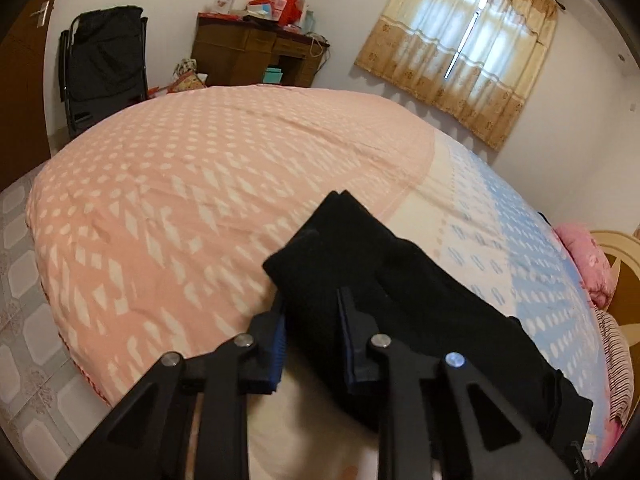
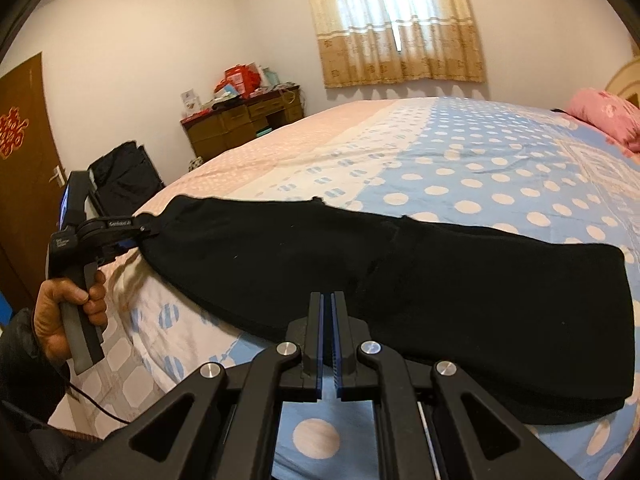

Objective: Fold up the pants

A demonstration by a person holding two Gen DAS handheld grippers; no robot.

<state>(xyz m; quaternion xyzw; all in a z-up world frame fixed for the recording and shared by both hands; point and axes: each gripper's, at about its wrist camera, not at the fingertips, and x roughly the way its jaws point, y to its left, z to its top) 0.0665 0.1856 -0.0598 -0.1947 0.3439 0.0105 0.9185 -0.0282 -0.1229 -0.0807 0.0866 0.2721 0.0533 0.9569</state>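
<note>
Black pants [image 2: 440, 280] lie flat along the near edge of the bed, folded lengthwise, waist to the right and leg ends to the left. In the left wrist view my left gripper [image 1: 314, 304] has its fingers around the leg ends [image 1: 340, 248] and grips the cloth. It also shows in the right wrist view [image 2: 140, 234] at the pants' left end. My right gripper [image 2: 328, 300] has its fingers nearly together at the pants' near edge. Whether cloth is pinched between them cannot be told.
The bed [image 2: 460, 168] has a pink, white and blue dotted cover. A pink pillow [image 2: 604, 118] lies at the head. A wooden desk [image 1: 256, 56] with red boxes, a black folding chair [image 1: 104, 64] and a curtained window [image 1: 460, 40] stand beyond. Tiled floor [image 1: 28, 320] is at the left.
</note>
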